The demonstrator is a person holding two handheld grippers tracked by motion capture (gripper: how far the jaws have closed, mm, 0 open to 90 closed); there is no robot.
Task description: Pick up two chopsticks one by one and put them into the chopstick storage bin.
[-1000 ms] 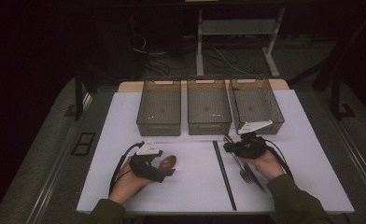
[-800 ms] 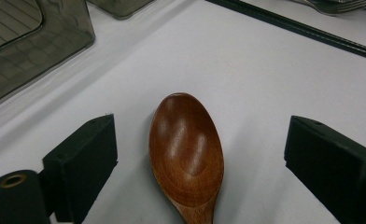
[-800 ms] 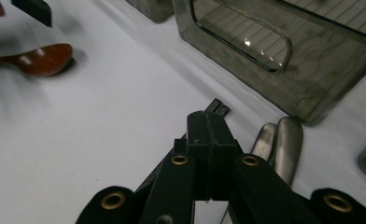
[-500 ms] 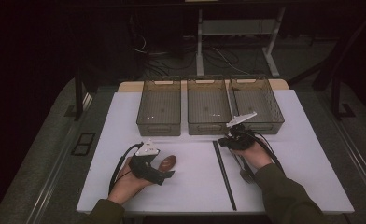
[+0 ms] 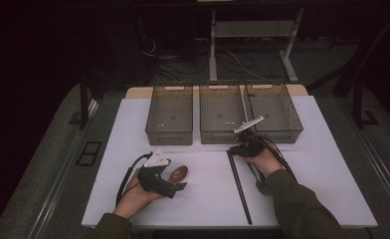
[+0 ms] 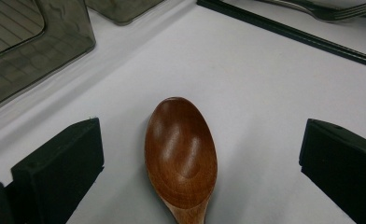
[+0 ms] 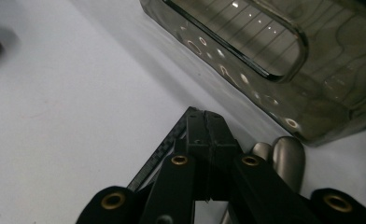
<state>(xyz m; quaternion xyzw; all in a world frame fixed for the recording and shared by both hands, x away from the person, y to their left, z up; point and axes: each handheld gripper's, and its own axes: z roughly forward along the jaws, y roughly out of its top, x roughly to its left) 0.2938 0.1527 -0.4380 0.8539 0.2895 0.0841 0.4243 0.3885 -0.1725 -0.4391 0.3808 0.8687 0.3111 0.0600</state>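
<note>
Left gripper (image 5: 178, 186): released, jaws spread wide and low over the white bench (image 5: 133, 129), held at the near left.
Wooden spoon (image 6: 181, 149): lies flat on the bench between the left gripper's jaws, touching neither in the left gripper view; in the high view its bowl (image 5: 179, 173) shows just right of the hand.
Spoon's long axis: runs straight along the left gripper's line of sight, bowl pointing away from it, handle coming back under it. The jaws stand to either side of that axis, so closing would, I judge, pinch the spoon across its width.
Nearer hand: the left by far; the right is well apart across the bench.
Left tray (image 5: 169, 113): smoky clear plastic, beyond the spoon, nothing in it that I can make out.
Middle tray (image 5: 221, 112): beside it, likewise looks bare.
Black chopsticks (image 5: 239, 186): long dark pair lying front to back, near end towards the person.
Right gripper (image 7: 205, 135): jaws clenched together; the chopsticks' far end meets the jaw tips, but whether it is pinched between them I cannot tell.
Metal cutlery (image 7: 288, 156): rounded handle ends just beside the right gripper's jaws, resting on the bench.
Right tray (image 5: 275, 112): just beyond the right gripper.
</note>
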